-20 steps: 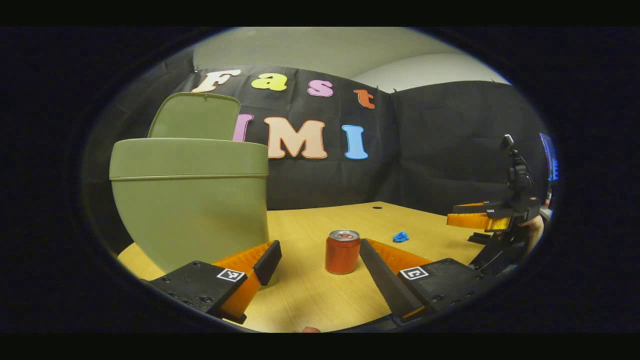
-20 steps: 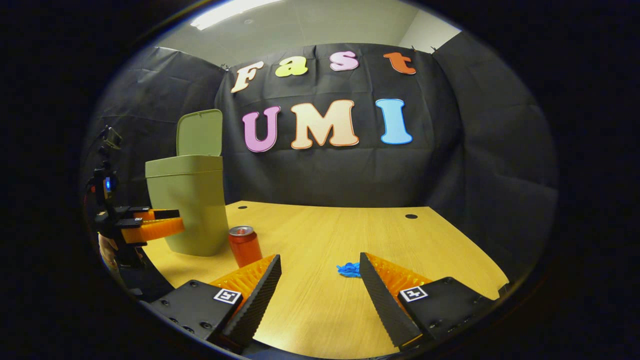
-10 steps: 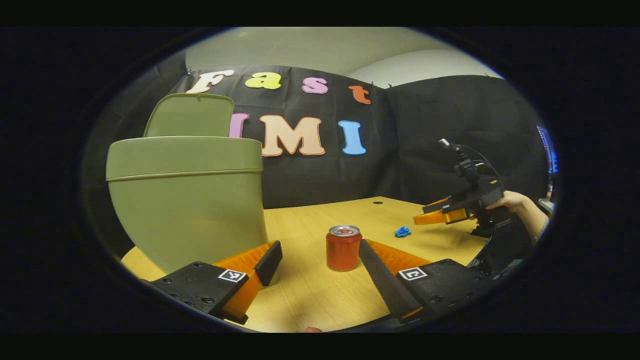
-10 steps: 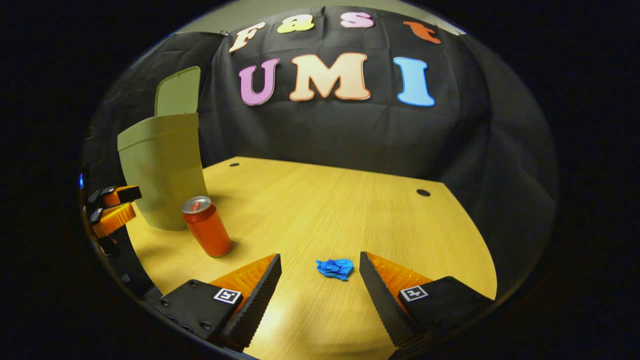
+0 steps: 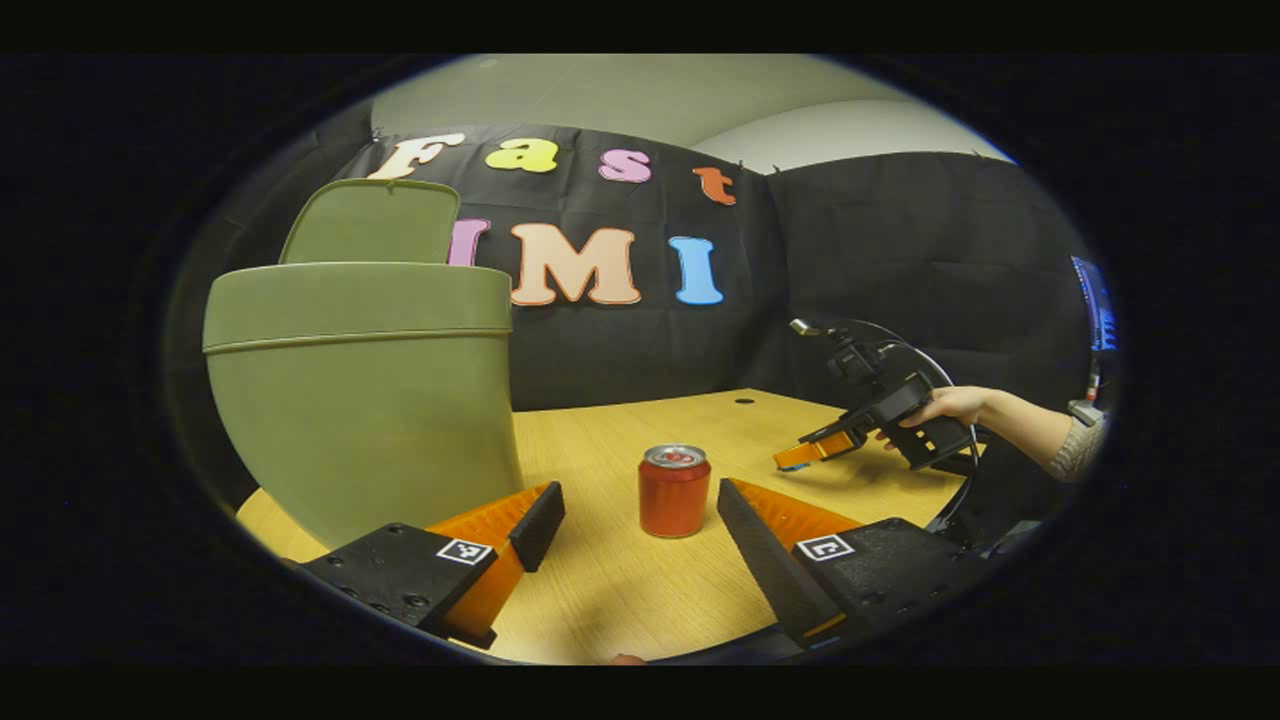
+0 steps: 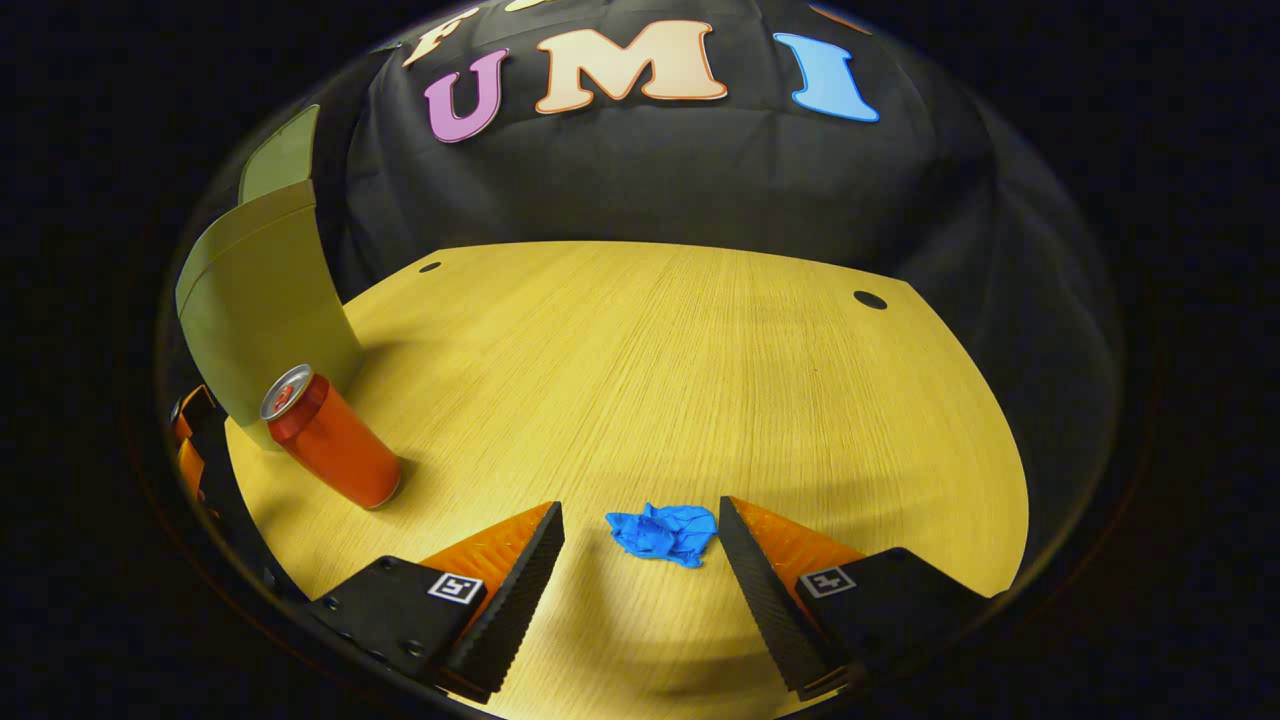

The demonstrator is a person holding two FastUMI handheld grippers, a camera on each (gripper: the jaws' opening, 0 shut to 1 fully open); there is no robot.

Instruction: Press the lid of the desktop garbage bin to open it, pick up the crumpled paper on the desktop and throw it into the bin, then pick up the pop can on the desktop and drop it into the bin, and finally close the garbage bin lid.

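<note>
The right gripper (image 6: 640, 545) hangs wide open and empty, tilted down over the desk (image 6: 700, 370), with the blue paper ball (image 6: 663, 532) lying between its fingertips, nearer the right one. To grip well, it should drop until both fingers flank the ball, centre on it, then close gently. The red can (image 6: 335, 452) stands to the far left by the open green bin (image 6: 255, 300). The left gripper (image 5: 640, 520), also open and empty, waits near the can. Half a second ago the right gripper sat higher and farther from the ball.

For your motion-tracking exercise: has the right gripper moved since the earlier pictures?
Yes. In the left gripper view, the right gripper has dropped from above the yellow wooden table's far edge down toward the tabletop, nearer the red metal pop can.
</note>
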